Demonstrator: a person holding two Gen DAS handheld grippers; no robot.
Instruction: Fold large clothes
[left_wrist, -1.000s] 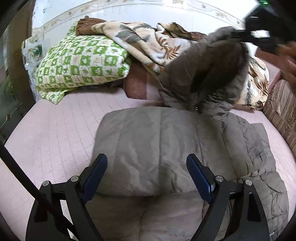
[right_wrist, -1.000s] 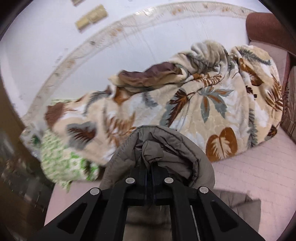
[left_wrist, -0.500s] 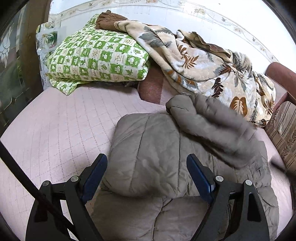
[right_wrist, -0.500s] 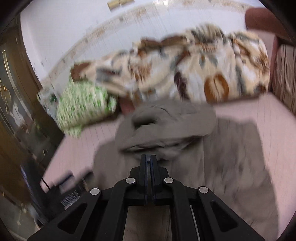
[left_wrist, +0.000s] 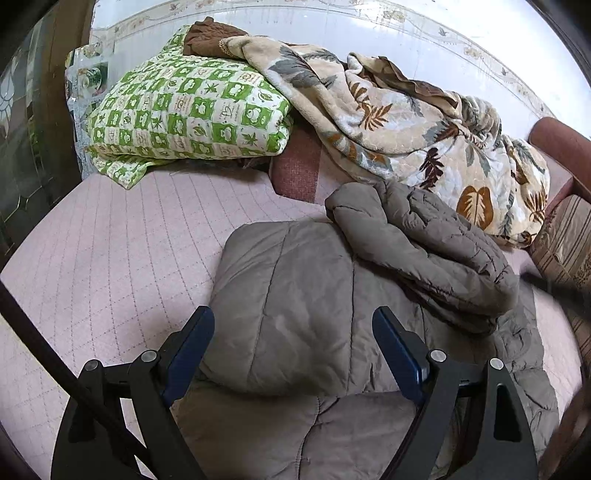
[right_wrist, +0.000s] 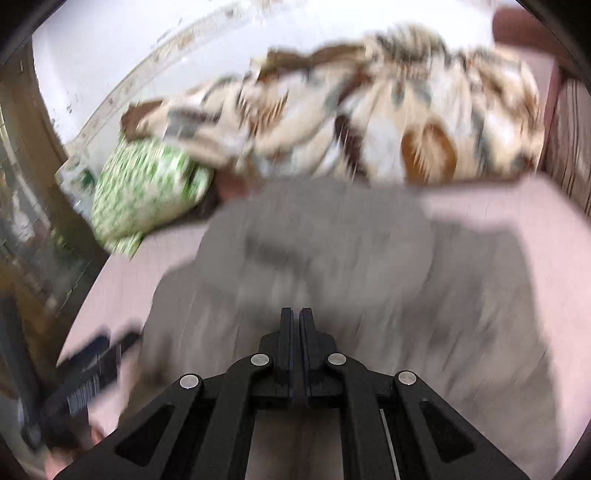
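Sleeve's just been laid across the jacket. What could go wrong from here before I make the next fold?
1. The sleeve lies bunched and slanted on the grey-brown padded jacket; folding over it may leave a lump.
2. The open left gripper hangs over puffy fabric and may pinch several layers.
3. The leaf-print blanket touches the sleeve's far end and could snag.

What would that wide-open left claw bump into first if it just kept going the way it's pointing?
Most likely the grey padded jacket: the left gripper points down at its folded panel, which fills the gap between the open fingers. Depth is hard to judge.
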